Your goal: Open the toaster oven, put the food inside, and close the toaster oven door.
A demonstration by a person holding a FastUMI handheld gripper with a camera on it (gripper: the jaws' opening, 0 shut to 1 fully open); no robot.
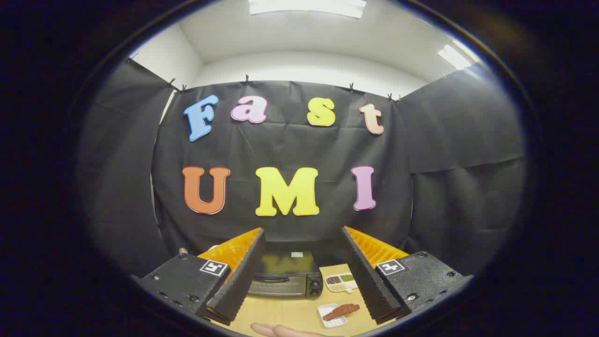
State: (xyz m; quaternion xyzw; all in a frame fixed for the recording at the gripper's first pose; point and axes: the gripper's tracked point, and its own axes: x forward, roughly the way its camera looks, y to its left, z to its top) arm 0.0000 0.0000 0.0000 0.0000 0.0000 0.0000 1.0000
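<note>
While the gripper (303, 276) hangs above the near end of the table (290, 313), its two fingers stand wide apart and grasp nothing. Seen through the gap between them, the oven (285, 280) sits on the table, well beyond the tips, with its back close to the black cloth wall (290, 150). Its door is closed, the handle running across the front just under the dark glass, and two knobs sit one over the other at the front's right end. Just to the right of the oven lies a small white dish (341, 282) with compartments holding dark, green and pale bits. Nearer than the oven and off to its right, close beside the right finger's tip, a white tray (330, 316) holds the food (342, 311), a reddish-brown piece lying at a slant with one end out over the tray's rim. A hand (281, 330) lies flat on the table, nearer than the oven and to the left of the tray. Nothing touches the food or the oven.
</note>
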